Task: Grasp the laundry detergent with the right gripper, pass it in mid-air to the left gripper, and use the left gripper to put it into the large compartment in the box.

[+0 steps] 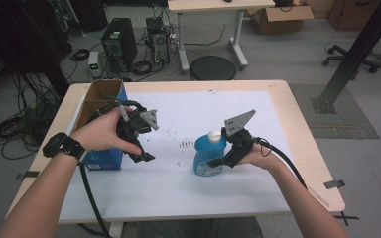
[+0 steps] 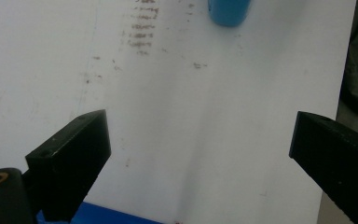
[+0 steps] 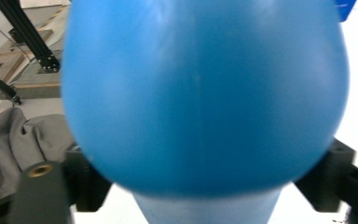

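Standing upright — a glossy blue bottle, white-capped, bulbous-bodied, labelled low.

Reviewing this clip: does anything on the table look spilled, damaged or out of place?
Nothing spilled or tipped: the blue bottle stands upright between the right gripper's jaws. The one oddity is dark smudges on the white mat left of the bottle, in short rows like scuffs or dried stains. The cardboard box sits open at the table's left edge.
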{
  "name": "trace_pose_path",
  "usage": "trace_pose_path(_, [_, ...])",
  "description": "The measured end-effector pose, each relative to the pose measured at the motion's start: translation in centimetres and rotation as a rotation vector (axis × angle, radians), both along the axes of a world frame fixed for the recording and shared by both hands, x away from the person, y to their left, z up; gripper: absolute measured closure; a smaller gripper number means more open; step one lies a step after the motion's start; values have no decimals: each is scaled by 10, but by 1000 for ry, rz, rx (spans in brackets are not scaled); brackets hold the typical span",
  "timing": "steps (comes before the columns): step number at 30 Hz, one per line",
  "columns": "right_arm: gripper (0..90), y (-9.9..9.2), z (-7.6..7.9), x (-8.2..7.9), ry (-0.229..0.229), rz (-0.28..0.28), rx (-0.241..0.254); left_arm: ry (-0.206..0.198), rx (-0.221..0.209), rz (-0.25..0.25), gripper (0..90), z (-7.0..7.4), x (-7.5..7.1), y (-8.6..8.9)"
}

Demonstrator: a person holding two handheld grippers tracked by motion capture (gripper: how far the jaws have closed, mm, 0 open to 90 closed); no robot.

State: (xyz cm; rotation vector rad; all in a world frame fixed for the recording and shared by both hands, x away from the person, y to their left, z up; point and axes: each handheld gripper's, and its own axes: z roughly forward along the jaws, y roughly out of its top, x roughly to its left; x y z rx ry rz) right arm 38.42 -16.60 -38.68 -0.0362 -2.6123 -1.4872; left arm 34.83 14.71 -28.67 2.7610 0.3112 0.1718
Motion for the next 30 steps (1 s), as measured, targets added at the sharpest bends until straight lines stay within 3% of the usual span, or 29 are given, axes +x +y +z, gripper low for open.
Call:
trace_pose_path(19, [376, -3, 1, -1, -27, 7, 29, -4, 3, -7, 59, 2, -1, 0])
trace_pose_path(30, [395, -4, 2, -2, -49, -2, 35, -9, 1, -8, 59, 3, -2, 1])
